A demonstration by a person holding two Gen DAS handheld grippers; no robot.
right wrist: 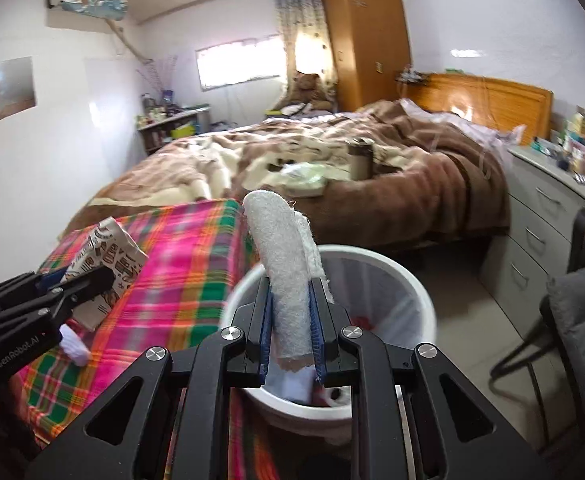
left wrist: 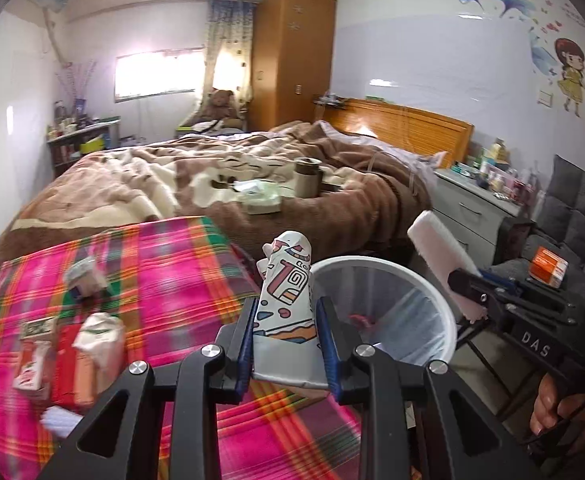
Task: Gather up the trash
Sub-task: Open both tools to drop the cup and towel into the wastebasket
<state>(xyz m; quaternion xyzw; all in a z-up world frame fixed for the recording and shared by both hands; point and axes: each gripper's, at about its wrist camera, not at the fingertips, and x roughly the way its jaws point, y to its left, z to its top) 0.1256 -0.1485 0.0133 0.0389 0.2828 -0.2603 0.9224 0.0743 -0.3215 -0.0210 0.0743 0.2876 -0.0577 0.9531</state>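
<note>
Clamping a patterned wrapper, the left hand-held gripper hovers at the worktop's right edge; the right hand-held gripper pinches a white cloth over the bin.

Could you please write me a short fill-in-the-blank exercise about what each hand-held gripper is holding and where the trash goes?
1. The left hand-held gripper is shut on a patterned ____ bag.
2. The right hand-held gripper grips a rolled white ____.
3. The bin has a ____ rim.
4. The plaid cloth beside the bin is mostly ____.

Missing words: paper; towel; white; pink
</note>
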